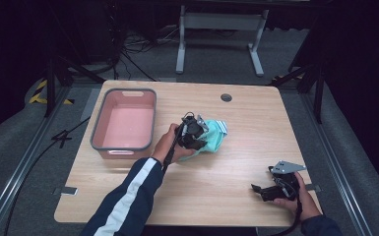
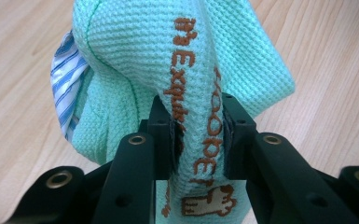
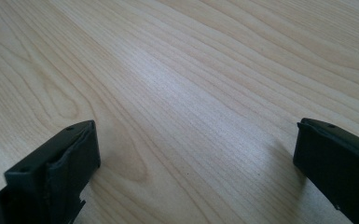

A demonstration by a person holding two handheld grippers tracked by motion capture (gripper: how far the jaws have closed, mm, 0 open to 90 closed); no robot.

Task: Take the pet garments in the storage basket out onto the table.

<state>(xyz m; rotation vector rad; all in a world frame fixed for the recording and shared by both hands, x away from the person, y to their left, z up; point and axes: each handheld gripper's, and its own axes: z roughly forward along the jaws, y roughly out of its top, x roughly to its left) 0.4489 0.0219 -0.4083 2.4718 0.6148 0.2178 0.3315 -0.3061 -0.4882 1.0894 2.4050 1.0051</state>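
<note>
A mint-green waffle-weave towel (image 1: 210, 140) with orange lettering lies bunched at the middle of the wooden table (image 1: 236, 172). My left gripper (image 1: 193, 133) is shut on a fold of this towel (image 2: 191, 84); both pads (image 2: 164, 135) press the cloth between them. A blue-and-white striped cloth (image 2: 65, 84) peeks out from the bundle's side, and its edge (image 1: 221, 126) shows at the far right of the bundle in the high view. My right gripper (image 1: 262, 191) rests low over bare wood near the front right corner, jaws wide apart with nothing between its fingers (image 3: 58, 168).
A pink bin with a grey rim (image 1: 124, 125) stands open at the table's left, close beside the left hand. A round cable hole (image 1: 226, 97) sits near the far edge. Bare wood (image 3: 191, 93) stretches between the towel and the right gripper.
</note>
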